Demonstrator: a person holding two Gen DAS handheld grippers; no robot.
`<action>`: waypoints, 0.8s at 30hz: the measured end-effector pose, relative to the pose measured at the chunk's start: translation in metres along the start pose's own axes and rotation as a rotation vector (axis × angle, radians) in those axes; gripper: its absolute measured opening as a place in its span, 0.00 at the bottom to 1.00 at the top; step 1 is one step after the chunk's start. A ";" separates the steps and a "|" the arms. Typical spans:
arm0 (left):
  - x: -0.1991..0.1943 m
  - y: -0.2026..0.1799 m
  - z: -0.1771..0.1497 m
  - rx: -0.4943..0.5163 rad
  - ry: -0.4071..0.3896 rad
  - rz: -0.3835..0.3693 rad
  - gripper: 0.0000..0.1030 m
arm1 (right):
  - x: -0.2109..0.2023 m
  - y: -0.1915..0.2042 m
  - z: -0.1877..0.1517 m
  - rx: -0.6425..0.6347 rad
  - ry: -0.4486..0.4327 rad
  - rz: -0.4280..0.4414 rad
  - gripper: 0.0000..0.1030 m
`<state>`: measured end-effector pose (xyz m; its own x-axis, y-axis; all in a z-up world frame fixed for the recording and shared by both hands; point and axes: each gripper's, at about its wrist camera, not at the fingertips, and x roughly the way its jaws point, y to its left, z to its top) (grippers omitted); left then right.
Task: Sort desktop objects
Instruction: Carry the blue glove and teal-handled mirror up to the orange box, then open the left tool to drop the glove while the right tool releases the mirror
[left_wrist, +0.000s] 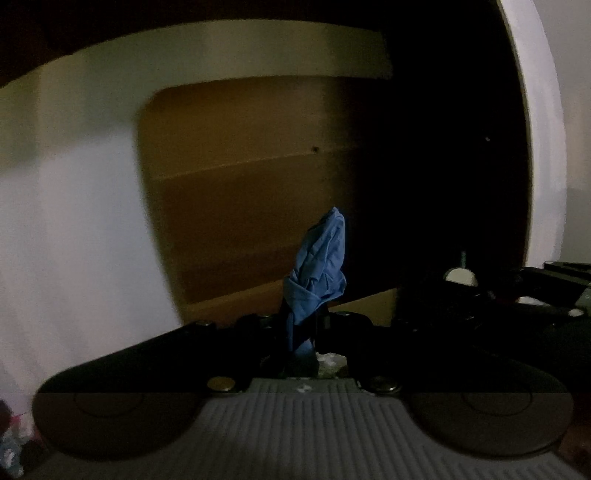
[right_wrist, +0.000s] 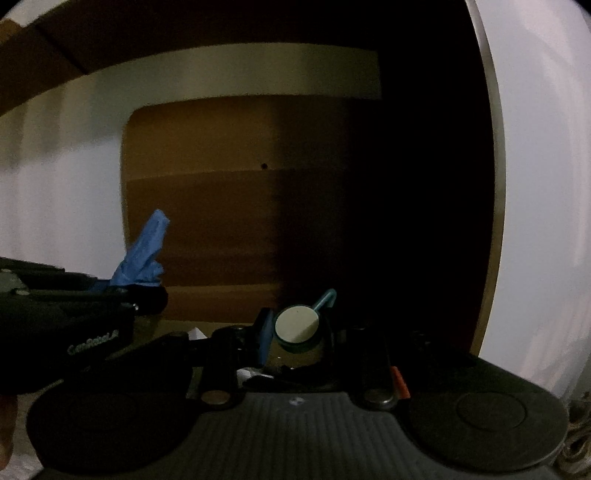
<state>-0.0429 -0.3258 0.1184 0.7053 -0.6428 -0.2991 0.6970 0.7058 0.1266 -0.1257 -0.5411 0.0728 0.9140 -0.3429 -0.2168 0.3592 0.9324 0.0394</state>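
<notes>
My left gripper is clenched on a crumpled blue cloth. The cloth is pinched low down between the dark fingers, and most of it stands up above them in a bunched, twisted peak. A small fold of it hangs down behind the fingers toward the camera. From my right wrist view I see the same cloth poking up from the left gripper, which reaches in from the left edge with some white lettering on its side that I cannot read clearly.

My right gripper grasps a small round object with a pale cream face and a dark teal rim. A thin teal stem rises from its upper right side. What the object is I cannot tell for sure in this dim light; it sits between the two fingers, with a blue pad on the left one just beside it. In the left wrist view the same pale round thing shows at the right, small and partly dark.

Both grippers point into a brown wooden recess, like an open cupboard or shelf compartment, with a small dark hole in its back panel. A pale wall frames it on the left and top, and a white curved surface runs down the right. The right part of the recess is in deep shadow.
</notes>
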 end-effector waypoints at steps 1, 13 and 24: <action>-0.003 0.005 0.000 -0.005 0.003 -0.001 0.12 | -0.004 0.003 0.001 0.001 -0.006 0.011 0.25; -0.059 0.124 -0.054 -0.120 0.082 0.500 0.12 | -0.007 0.117 -0.003 -0.031 0.024 0.381 0.25; -0.066 0.179 -0.098 -0.169 0.176 0.596 0.51 | 0.010 0.214 -0.050 -0.118 0.157 0.536 0.27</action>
<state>0.0229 -0.1276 0.0678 0.9235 -0.0779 -0.3757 0.1522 0.9732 0.1722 -0.0487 -0.3396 0.0307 0.9204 0.1938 -0.3395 -0.1784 0.9810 0.0764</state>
